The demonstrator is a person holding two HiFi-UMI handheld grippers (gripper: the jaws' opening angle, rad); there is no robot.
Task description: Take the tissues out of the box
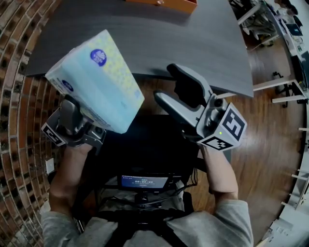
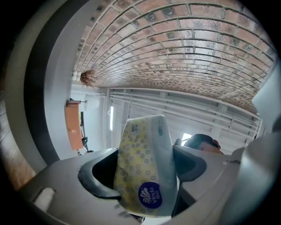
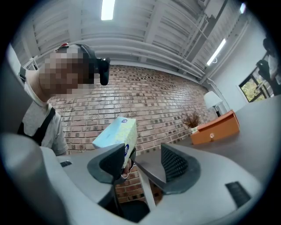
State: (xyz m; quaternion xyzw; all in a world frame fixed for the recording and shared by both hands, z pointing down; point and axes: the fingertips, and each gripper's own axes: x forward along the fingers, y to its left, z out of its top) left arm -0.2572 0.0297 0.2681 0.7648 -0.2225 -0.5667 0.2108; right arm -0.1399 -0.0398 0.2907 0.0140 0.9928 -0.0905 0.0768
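A soft pack of tissues (image 1: 96,79), pale blue and yellow with a round blue label, is held up in the air, tilted, in front of the dark table's near edge. My left gripper (image 1: 79,118) is shut on its lower end. In the left gripper view the pack (image 2: 145,167) fills the gap between both fingers (image 2: 99,176). My right gripper (image 1: 168,83) stands open to the right of the pack, apart from it, with nothing between its jaws. From the right gripper view the pack (image 3: 116,134) shows beyond the left finger (image 3: 105,165).
A dark grey table (image 1: 193,38) lies ahead, with an orange box (image 1: 164,4) at its far edge. A brick wall (image 1: 19,58) curves along the left. Wooden floor (image 1: 270,140) and white desk frames lie to the right.
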